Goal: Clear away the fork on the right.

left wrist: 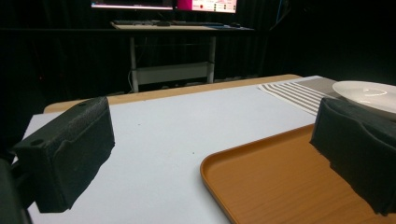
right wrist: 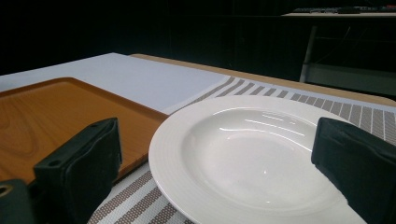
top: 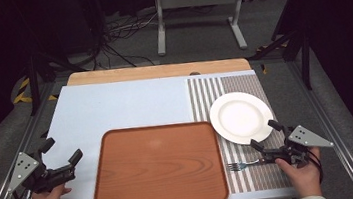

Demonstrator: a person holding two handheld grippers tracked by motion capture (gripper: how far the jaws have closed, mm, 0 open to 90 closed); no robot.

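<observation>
**Both grippers open and empty at the near edge of the table**

I found the left gripper [top: 63, 160] held low over the pale blue table surface [top: 125, 105], just left of the wooden tray [top: 159, 164]. Its jaws stood wide apart with nothing between them. In the left gripper view I saw the bare table between the two black pads [left wrist: 70, 154] and the tray's near corner at the right.

The right gripper [top: 264, 136] sat at the near right, over the striped placemat [top: 204, 94]. Its jaws were also spread wide and gripped nothing. In the right gripper view I saw them frame the white plate [right wrist: 247, 154], one to each side of it and short of its rim, with no contact I could confirm.

The plate lay on the placemat, just right of the tray's far right corner. A fork [top: 242, 164] lay on the placemat near the plate's front edge, tines toward the tray, its handle end running under the right gripper. I could not tell whether the gripper touched it. The tray was empty.
</observation>
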